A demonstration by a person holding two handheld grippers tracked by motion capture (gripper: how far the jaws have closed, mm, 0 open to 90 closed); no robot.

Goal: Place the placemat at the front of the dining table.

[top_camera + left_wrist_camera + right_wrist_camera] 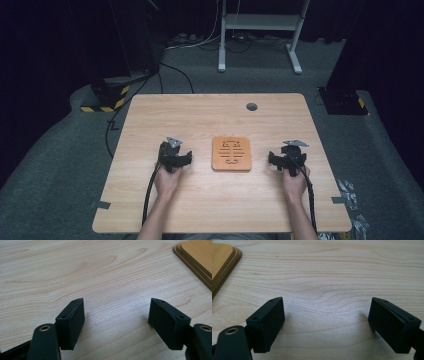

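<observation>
The right gripper [327, 322] looks along its 2 black jaws, which rise from the bottom edge and stand wide apart with bare wood between them; nothing lies in the gap. The jaws sit low over the pale bench [332, 277], whose grain runs across the picture. At the upper left corner lies a corner of an orange-brown wooden board [222, 262] with a stepped, rounded edge, flat on the bench and well apart from the jaws.
</observation>
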